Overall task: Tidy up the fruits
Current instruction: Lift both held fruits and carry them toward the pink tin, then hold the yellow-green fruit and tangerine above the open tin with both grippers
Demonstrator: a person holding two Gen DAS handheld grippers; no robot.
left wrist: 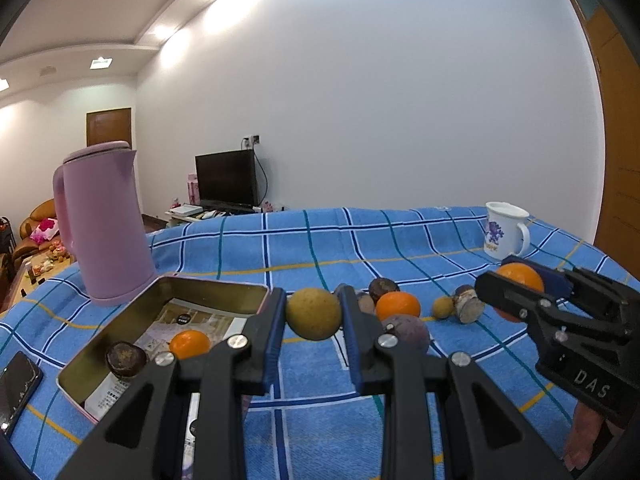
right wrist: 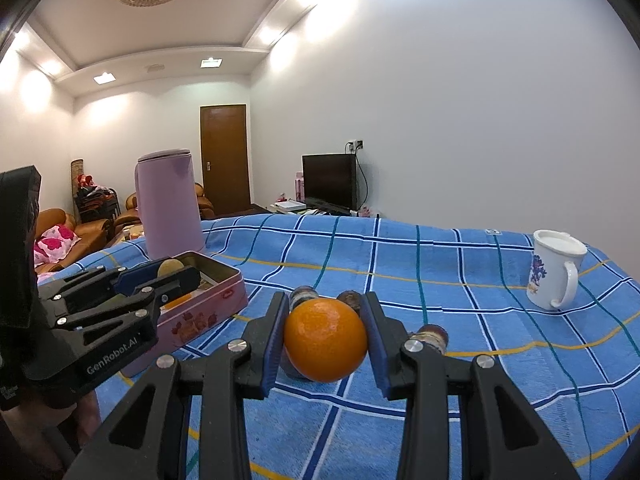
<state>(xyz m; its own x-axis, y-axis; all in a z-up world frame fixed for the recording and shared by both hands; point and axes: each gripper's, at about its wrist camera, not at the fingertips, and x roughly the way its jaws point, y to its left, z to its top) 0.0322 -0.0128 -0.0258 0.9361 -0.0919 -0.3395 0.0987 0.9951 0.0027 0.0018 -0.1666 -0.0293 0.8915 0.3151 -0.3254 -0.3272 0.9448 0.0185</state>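
Observation:
My left gripper point(left wrist: 314, 314) is shut on a yellow-brown round fruit point(left wrist: 314, 314) and holds it just right of the open pink tin point(left wrist: 224, 288), above the cloth. The tin holds an orange point(left wrist: 189, 343) and a dark purple fruit point(left wrist: 125, 359). My right gripper point(right wrist: 326, 340) is shut on an orange point(right wrist: 326, 340) and holds it above the cloth. It shows in the left wrist view point(left wrist: 520, 280) at the right. On the cloth lie an orange point(left wrist: 398, 305), purple fruits point(left wrist: 406, 330), a small yellow fruit point(left wrist: 443, 306) and a cut brown fruit point(left wrist: 468, 304).
A pink kettle point(left wrist: 102, 224) stands behind the tin. A white mug point(left wrist: 505, 234) stands at the far right. A black phone point(left wrist: 16, 388) lies left of the tin. The blue checked cloth point(left wrist: 312, 240) covers the table.

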